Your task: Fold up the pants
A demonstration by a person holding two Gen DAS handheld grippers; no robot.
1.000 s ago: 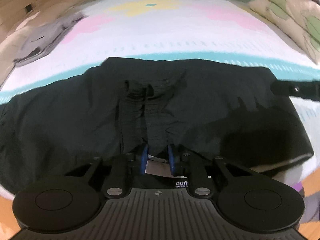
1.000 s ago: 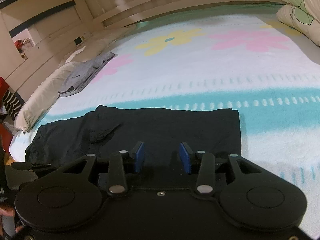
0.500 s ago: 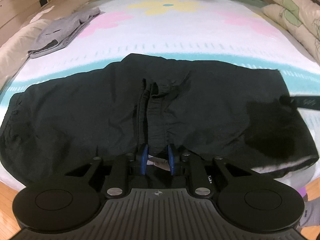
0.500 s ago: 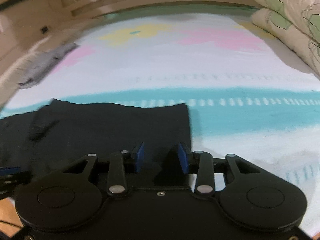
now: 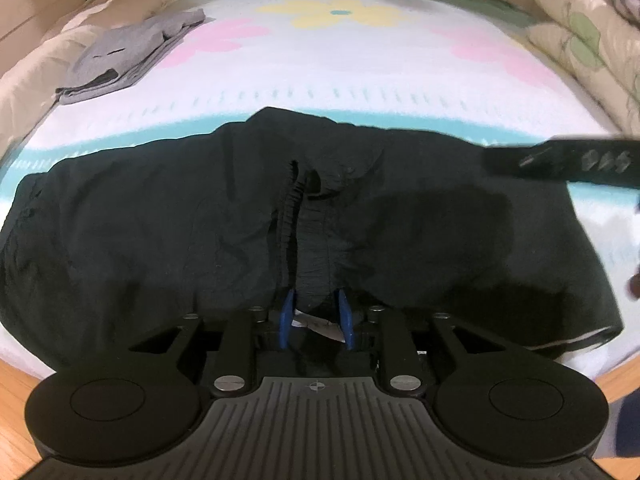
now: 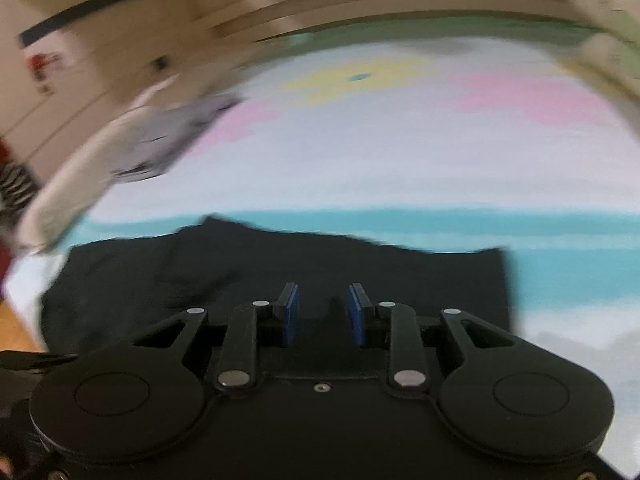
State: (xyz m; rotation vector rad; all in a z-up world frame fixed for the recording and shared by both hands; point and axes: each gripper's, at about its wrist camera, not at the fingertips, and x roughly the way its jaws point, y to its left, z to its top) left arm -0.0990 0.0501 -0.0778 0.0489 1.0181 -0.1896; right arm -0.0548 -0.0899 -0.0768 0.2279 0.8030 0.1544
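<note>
Black pants (image 5: 200,232) lie spread across a flowered bed (image 5: 360,76). The left hand-held gripper (image 5: 315,314) pinches the gathered waistband at the near edge, likely anchoring it. The right hand-held gripper (image 6: 322,312), jaws narrowing but empty, hovers over one leg.

Pants (image 5: 160,220) spread along near edge of bed (image 5: 360,80), folded clothes (image 5: 124,56) at far left edge, pillows (image 5: 588,36) along right edge.
</note>
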